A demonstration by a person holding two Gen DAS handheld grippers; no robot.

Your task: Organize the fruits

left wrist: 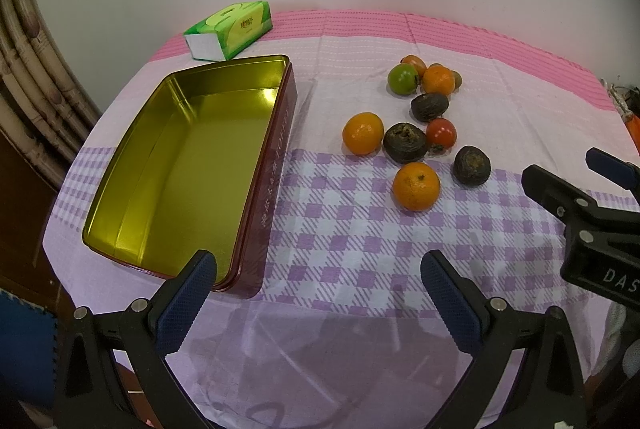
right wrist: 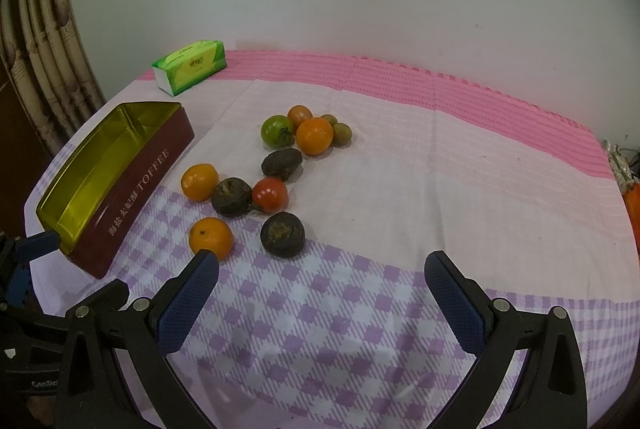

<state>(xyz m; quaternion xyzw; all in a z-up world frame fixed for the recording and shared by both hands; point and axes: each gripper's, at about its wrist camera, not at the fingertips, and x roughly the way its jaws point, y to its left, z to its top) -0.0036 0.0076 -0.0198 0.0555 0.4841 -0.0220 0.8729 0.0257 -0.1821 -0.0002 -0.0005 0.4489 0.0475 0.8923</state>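
Several fruits lie loose on the cloth: oranges (left wrist: 416,186) (right wrist: 211,238), dark brown fruits (left wrist: 471,165) (right wrist: 282,233), a red tomato (left wrist: 441,133) (right wrist: 270,193) and a green one (left wrist: 403,79) (right wrist: 276,131). An empty dark red toffee tin (left wrist: 276,165) (right wrist: 136,185) with a gold inside lies to their left. My left gripper (left wrist: 318,275) is open and empty above the cloth by the tin's near corner. My right gripper (right wrist: 322,275) is open and empty, just short of the nearest orange; it also shows in the left wrist view (left wrist: 560,181).
A green tissue box (left wrist: 230,29) (right wrist: 190,66) stands at the back left near the wall. The table carries a pink and purple checked cloth (left wrist: 360,241) (right wrist: 340,309). A curtain (left wrist: 28,77) hangs at the left. The table's right edge (right wrist: 624,189) has clutter beyond it.
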